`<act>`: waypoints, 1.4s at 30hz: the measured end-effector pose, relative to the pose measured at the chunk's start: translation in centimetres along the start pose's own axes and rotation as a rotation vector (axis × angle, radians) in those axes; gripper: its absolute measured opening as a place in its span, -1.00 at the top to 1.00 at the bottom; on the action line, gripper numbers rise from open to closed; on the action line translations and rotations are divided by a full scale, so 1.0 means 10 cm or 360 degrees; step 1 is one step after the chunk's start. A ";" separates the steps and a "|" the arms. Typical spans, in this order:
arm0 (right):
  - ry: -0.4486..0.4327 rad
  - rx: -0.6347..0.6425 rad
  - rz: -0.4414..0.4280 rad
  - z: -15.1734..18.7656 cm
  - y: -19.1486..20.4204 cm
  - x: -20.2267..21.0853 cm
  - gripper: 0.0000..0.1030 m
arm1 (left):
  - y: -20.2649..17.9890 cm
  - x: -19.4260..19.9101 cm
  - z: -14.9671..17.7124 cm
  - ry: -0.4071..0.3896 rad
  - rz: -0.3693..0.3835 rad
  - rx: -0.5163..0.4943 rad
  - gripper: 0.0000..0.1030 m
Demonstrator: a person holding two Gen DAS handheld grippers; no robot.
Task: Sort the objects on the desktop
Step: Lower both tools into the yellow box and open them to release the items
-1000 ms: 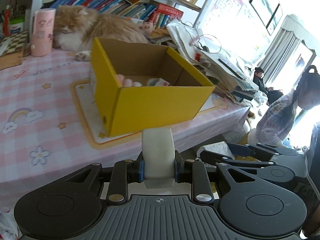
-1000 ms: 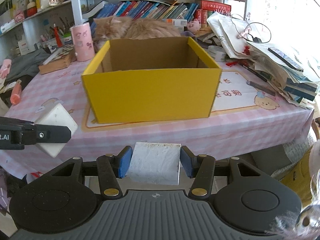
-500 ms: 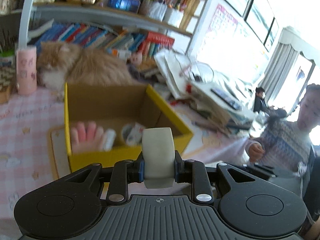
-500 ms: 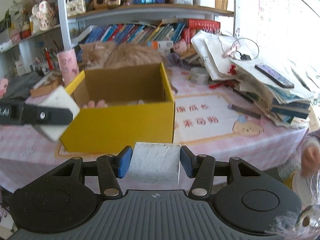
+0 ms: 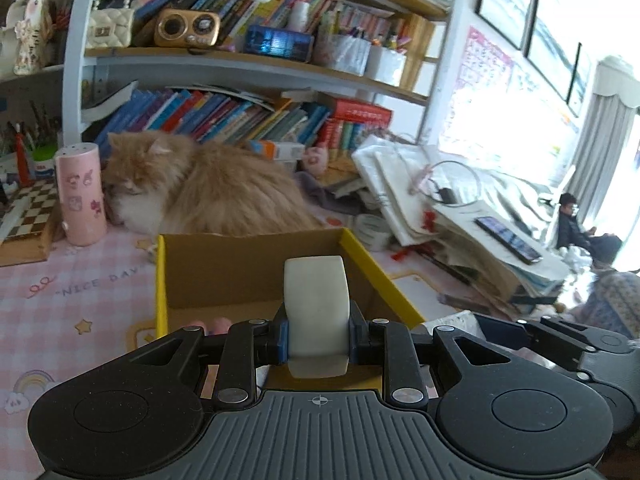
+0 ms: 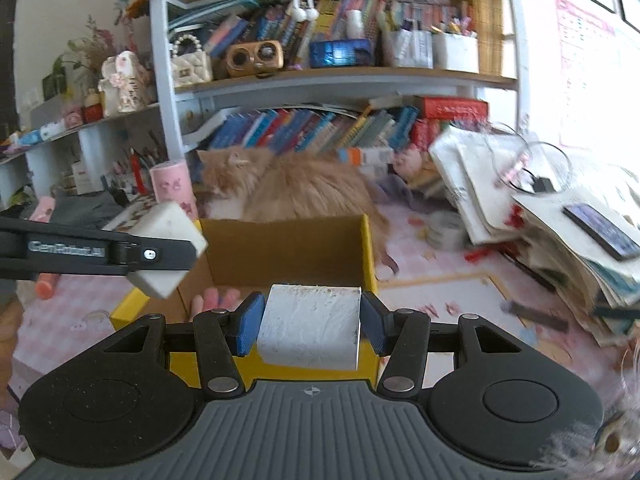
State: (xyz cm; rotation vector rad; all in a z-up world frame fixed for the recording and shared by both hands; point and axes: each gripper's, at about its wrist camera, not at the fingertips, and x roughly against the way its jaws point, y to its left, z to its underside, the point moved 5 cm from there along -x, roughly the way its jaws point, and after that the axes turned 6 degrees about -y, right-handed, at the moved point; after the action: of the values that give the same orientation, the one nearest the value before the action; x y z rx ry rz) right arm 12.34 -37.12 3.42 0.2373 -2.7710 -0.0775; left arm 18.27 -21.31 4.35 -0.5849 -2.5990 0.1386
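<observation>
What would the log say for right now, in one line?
left gripper: shut on white eraser | right gripper: shut on white block | yellow box: open, ahead | cat: behind box

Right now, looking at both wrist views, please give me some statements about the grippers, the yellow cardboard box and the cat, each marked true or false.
1. The left gripper holds a white rounded block. True.
2. The right gripper is empty. False: it clamps a white rectangular block.
3. The orange fluffy cat lies behind the yellow cardboard box. True.
4. The box is closed by a lid. False: its top is open.
5. A pink cylindrical container stands beside the cat. True.
</observation>
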 end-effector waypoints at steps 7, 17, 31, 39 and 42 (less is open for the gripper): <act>0.0039 0.0077 -0.0108 0.00 0.10 -0.37 0.04 | 0.13 -0.40 0.03 0.0101 -0.0106 -0.0031 0.52; 0.0188 0.0108 -0.0200 0.09 0.18 -0.82 0.04 | 0.38 -0.67 0.14 0.0234 -0.0233 -0.0052 0.52; 0.0314 0.0065 -0.0217 0.24 0.17 -1.00 0.04 | 0.42 -0.83 0.30 0.0343 -0.0277 -0.0096 0.50; 0.0331 0.0046 -0.0215 0.27 0.15 -1.01 0.04 | 0.38 -0.81 0.34 0.0344 -0.0272 -0.0084 0.35; 0.0330 0.0032 -0.0213 0.26 0.13 -1.01 0.04 | 0.37 -0.76 0.30 0.0296 -0.0274 -0.0072 0.00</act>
State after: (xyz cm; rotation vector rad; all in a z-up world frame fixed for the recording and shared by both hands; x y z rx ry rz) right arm 20.55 -33.97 -2.41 0.4120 -2.5485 -0.0555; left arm 24.29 -21.21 -2.24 -0.3682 -2.4620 -0.0295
